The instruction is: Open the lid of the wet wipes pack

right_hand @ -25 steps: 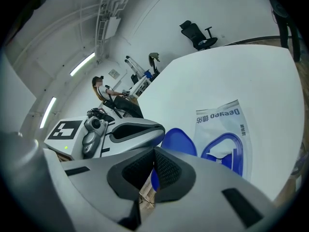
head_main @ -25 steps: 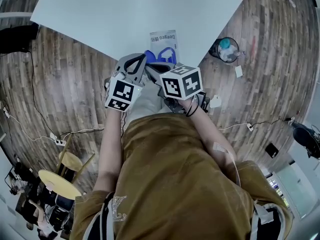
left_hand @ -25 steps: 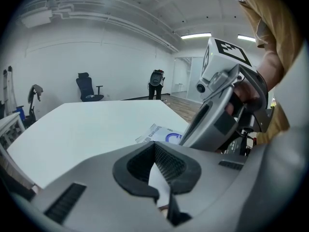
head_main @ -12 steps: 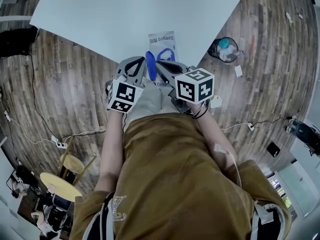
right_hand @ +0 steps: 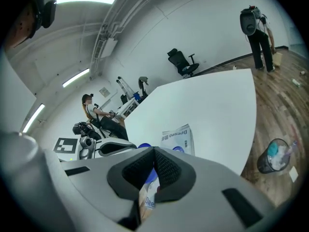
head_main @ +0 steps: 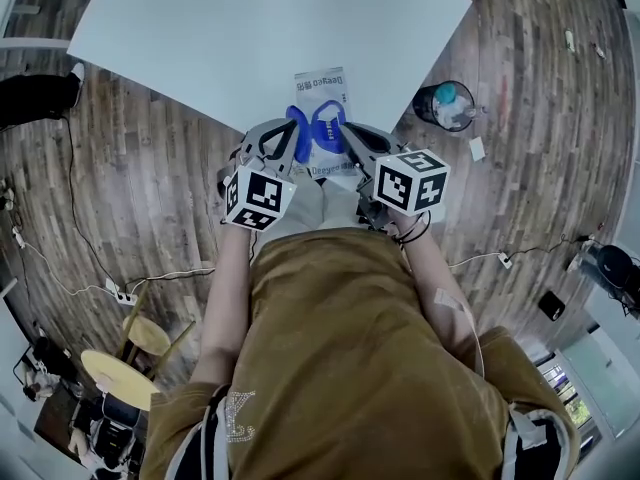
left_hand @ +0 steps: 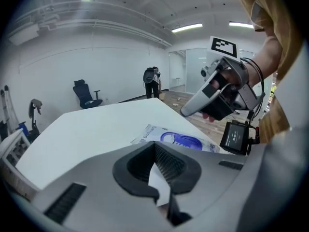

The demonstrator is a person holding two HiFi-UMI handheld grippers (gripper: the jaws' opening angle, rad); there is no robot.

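The wet wipes pack (head_main: 322, 96) lies flat on the white worktop (head_main: 230, 28), near the corner closest to the person, with its long side pointing away from the person. In the head view a blue oval (head_main: 330, 128) shows on the near half of the pack; a blue loop (head_main: 297, 134) stands just beside it, at the tip of the left gripper (head_main: 283, 140); I cannot tell if this loop is the lid lifted up.

The left gripper is at the left side of the pack and the right gripper (head_main: 352, 136) at the right side; their tips are near each other, above the near half of the pack.

In the left gripper view the jaws are together at the tips; behind the tips only a narrow slit is left, and something white shows through it; I see nothing clamped between them.

In the right gripper view the jaws are also together at the tips; through the slit behind them a part of the pack with printed letters shows, lying below the gripper and not between the tips. The far end of the pack shows ahead of the jaws in both gripper views, flat on the worktop.

On the wooden floor (head_main: 150, 168), to the right of the worktop, stands a bin (head_main: 447, 101) with rubbish inside.
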